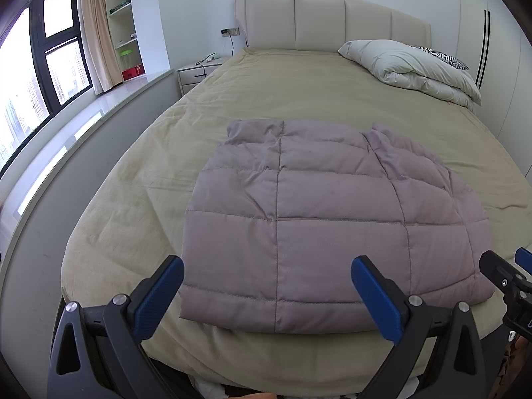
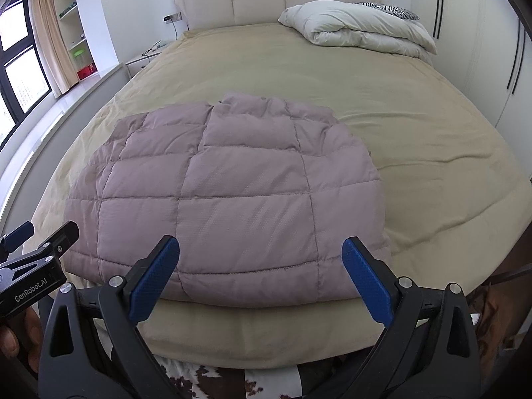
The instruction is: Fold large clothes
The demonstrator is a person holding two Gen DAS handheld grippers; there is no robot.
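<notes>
A mauve quilted puffer garment lies folded into a rough rectangle on the near part of the beige bed. My left gripper hovers open just short of the garment's near edge, holding nothing. My right gripper is also open and empty, over the garment's near right part. In the left wrist view the right gripper shows at the right edge. In the right wrist view the left gripper shows at the left edge, held by a hand.
A folded white duvet and a zebra-print pillow lie by the padded headboard. A nightstand, window ledge, shelves and window stand left; wardrobe doors right.
</notes>
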